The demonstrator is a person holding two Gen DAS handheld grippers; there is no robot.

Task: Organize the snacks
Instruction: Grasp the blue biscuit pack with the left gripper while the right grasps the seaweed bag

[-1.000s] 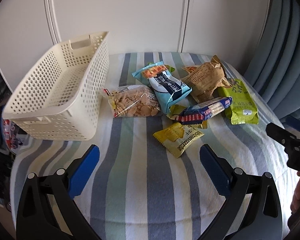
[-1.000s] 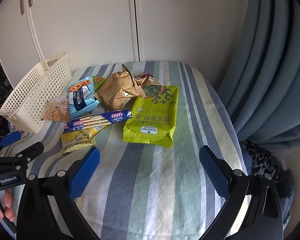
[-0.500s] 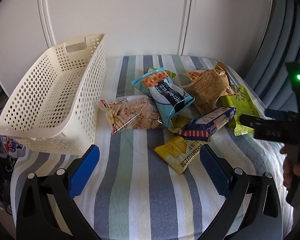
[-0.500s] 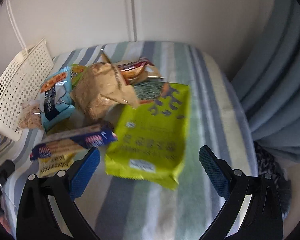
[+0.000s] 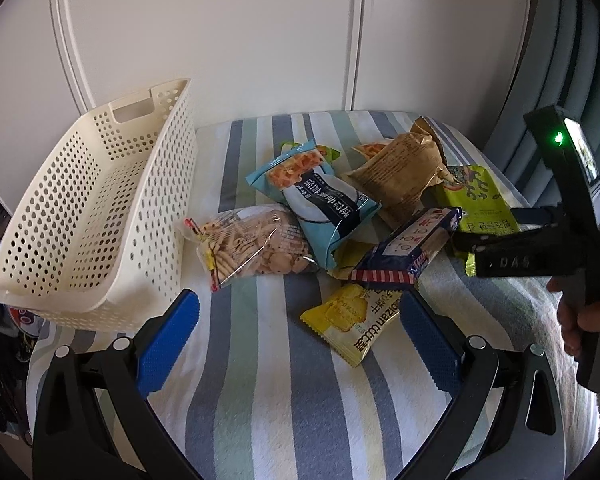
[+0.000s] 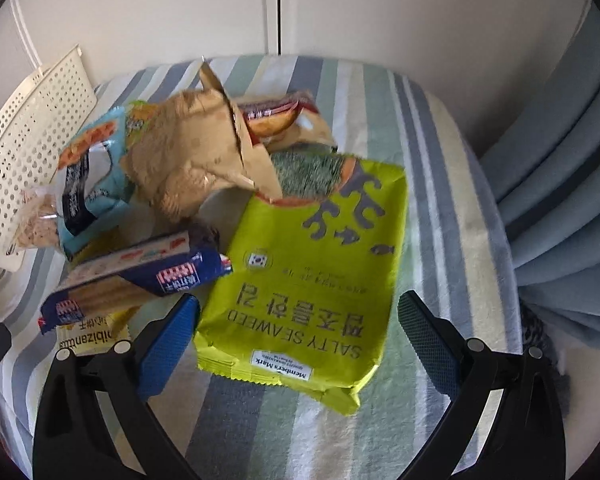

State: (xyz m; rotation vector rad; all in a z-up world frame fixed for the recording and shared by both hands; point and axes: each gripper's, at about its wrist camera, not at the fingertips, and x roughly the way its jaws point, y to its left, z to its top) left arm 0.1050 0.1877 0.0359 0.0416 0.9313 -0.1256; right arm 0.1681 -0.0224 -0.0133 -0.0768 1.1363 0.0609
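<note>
- While both grippers hang open and empty, the right gripper is the one lined up on a snack: the green seaweed pack lies straight ahead, its near short edge between the two blue pads.
- Seaweed pack lies flat on the striped surface, long axis running away from the right gripper, roughly along its fingers; far end tucked under the brown paper bag.
- Left pad of the right gripper sits just beside the pack's near left corner; right pad is off to the pack's right, apart from it. Contact not yet made, as far as I can tell.
- Left gripper is well apart from the seaweed pack; nearest thing to it is the yellow snack packet, just ahead between its pads.
- Right gripper shows in the left view coming in from the right, fingertips over the seaweed pack's near edge, next to the blue cracker pack.
- White perforated basket stands on the far left and looks empty, across the pile from the seaweed pack, so the carry probably goes leftward over the other snacks.
- Judgement: right gripper closer, so it takes the seaweed pack; a slight push forward, then close across the short edge.
</note>
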